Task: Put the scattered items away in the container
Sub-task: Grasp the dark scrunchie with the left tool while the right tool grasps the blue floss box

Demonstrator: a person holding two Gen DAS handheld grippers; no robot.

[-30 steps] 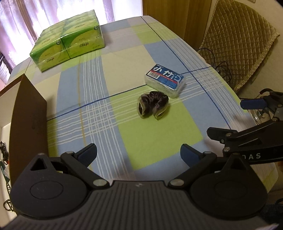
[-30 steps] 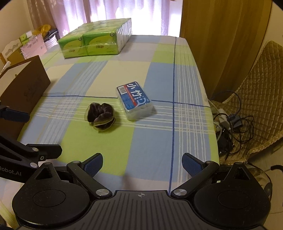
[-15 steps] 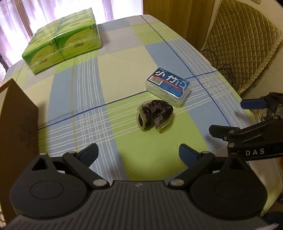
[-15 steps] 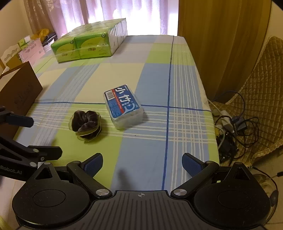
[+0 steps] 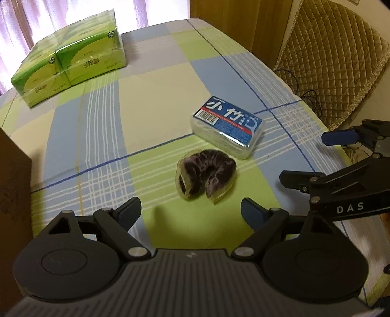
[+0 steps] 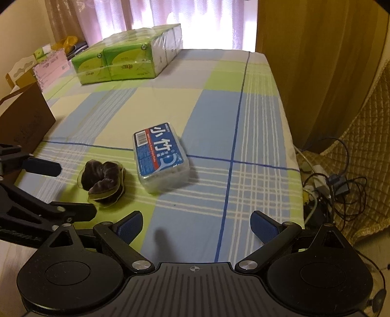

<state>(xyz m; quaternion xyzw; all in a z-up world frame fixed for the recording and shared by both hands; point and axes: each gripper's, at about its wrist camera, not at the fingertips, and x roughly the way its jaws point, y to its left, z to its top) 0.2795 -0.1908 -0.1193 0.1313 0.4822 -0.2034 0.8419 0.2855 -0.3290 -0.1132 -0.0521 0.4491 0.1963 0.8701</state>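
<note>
The left gripper [image 5: 191, 211] hangs over a green square of the checked cloth [image 5: 102, 126] that covers the tabletop; its blue-padded fingers [image 5: 129, 212] stand wide but are closing, and nothing is between them. Just beyond the fingertips lies the scrunchie [image 5: 206, 176], dark velvet with a pale green edge, curled on the cloth and touching neither gripper. The right gripper [image 6: 196, 223] is beside the left one, also with its fingers [image 6: 264, 229] spread wide and empty, over a blue square nearer the right edge of the tabletop. In the right view the scrunchie [image 6: 103, 181] is ahead and to the left, and one finger of the left gripper [image 6: 42, 167] reaches in from the left side near it. Just behind the scrunchie, almost touching it, lies the floss box [image 5: 226, 126], a clear plastic case with a blue label, flat on the cloth. At the left edge stands the brown wall of a carton [image 6: 24, 122], well apart from both small items. At the far end of the tabletop sits a green tissue pack [image 5: 68, 56] wrapped in film, in front of the curtains [image 6: 146, 17]. To the right of the tabletop there is a quilted chair [image 5: 329, 61], with cables [image 6: 331, 185] on the floor.
</note>
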